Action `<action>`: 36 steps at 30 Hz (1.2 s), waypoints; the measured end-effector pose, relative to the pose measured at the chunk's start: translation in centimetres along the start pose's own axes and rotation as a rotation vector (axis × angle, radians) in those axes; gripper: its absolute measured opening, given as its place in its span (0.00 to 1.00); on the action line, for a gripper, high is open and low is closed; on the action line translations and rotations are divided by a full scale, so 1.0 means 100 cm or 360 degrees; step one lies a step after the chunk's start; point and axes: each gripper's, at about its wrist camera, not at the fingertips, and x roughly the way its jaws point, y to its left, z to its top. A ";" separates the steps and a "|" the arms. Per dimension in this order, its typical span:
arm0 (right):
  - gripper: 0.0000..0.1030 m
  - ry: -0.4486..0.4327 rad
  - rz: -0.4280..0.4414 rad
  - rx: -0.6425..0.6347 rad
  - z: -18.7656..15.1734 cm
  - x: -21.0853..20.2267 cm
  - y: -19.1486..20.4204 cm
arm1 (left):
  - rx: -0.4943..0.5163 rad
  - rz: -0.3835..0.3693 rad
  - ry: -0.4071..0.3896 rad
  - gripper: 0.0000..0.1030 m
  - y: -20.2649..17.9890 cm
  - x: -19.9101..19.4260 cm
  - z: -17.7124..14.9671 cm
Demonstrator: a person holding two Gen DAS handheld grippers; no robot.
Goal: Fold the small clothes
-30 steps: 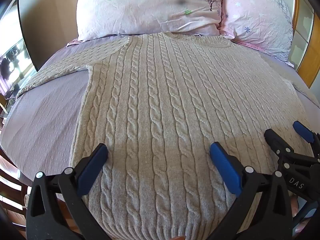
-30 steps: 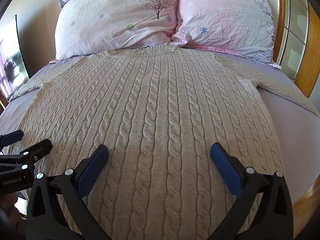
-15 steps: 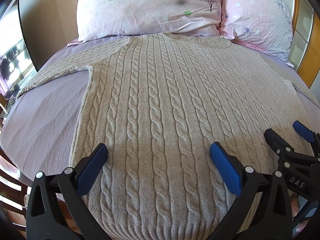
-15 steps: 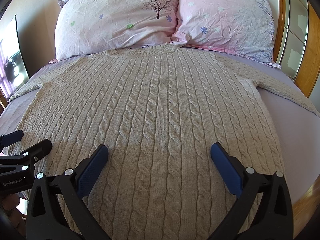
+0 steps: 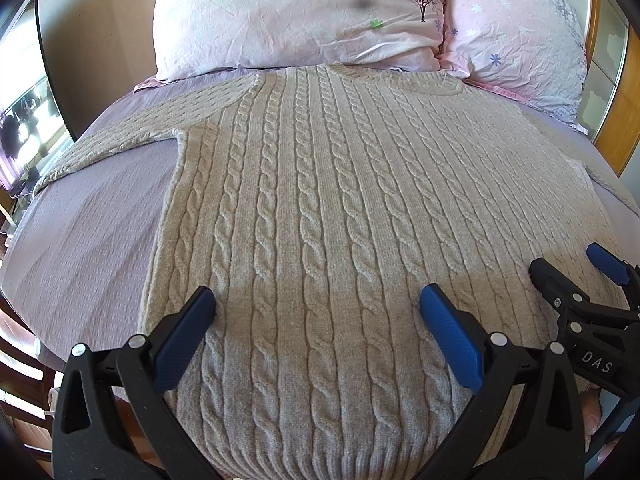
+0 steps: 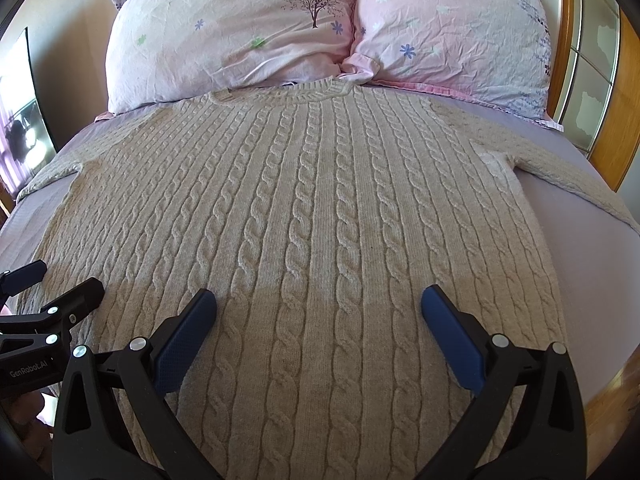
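Observation:
A beige cable-knit sweater [image 5: 328,200] lies flat and face up on the bed, neck toward the pillows, both sleeves spread out to the sides; it also fills the right wrist view [image 6: 312,216]. My left gripper [image 5: 316,312] is open and empty, hovering over the sweater's lower left part near the hem. My right gripper [image 6: 320,312] is open and empty over the lower right part. The right gripper also shows at the right edge of the left wrist view [image 5: 576,276]. The left gripper shows at the left edge of the right wrist view [image 6: 52,284].
The sweater lies on a lilac bedsheet [image 5: 80,240]. Two pink floral pillows [image 6: 232,32] [image 6: 452,32] lean at the head of the bed. A wooden headboard frame [image 6: 624,112] runs along the right. A dark screen [image 5: 24,100] stands at the left.

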 end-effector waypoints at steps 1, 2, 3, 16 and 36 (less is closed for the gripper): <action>0.99 0.0001 0.0000 0.0000 0.001 0.000 0.000 | 0.0000 0.0000 0.0000 0.98 0.000 0.000 0.000; 0.99 0.0006 -0.0002 0.0000 0.002 0.001 0.000 | 0.0000 0.0000 0.0000 0.98 0.000 0.000 0.000; 0.99 0.0012 -0.0001 -0.0001 0.003 0.001 0.000 | 0.0000 0.0000 0.0000 0.98 0.000 0.000 0.000; 0.99 0.0014 -0.0002 0.0001 0.002 0.001 0.003 | 0.0000 -0.0001 0.0002 0.98 0.000 0.000 0.000; 0.99 -0.0204 0.0141 0.0744 0.046 -0.019 -0.207 | 0.0103 -0.0063 0.0093 0.98 0.007 0.010 0.019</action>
